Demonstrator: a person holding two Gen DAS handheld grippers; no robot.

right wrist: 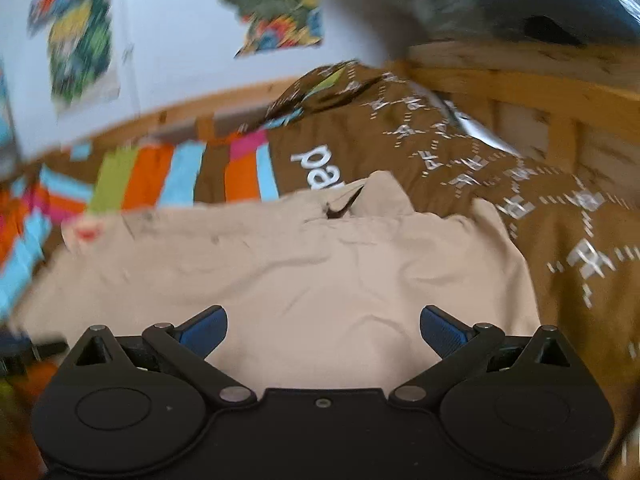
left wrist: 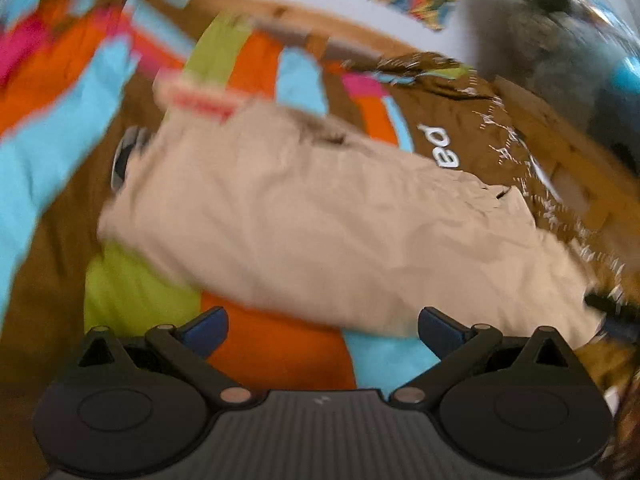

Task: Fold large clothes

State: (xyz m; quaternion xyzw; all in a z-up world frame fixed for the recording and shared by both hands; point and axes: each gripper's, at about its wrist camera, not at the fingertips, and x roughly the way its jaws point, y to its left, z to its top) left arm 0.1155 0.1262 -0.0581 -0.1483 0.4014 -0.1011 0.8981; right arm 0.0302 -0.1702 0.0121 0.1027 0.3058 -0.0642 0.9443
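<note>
Clearly both grippers are spread wide and hold nothing: the left gripper point(left wrist: 322, 330) hangs over the near edge of the beige garment point(left wrist: 320, 224), the right gripper point(right wrist: 323, 330) directly above its cloth. The garment lies crumpled on a bed with a brown, striped cover point(right wrist: 540, 208), near the wooden headboard point(right wrist: 520, 80). It looks soft, light and limp, best pinched at hems or corners. Only the left view shows striped bedding beneath its fingers; only the right shows the collar opening point(right wrist: 340, 208).
</note>
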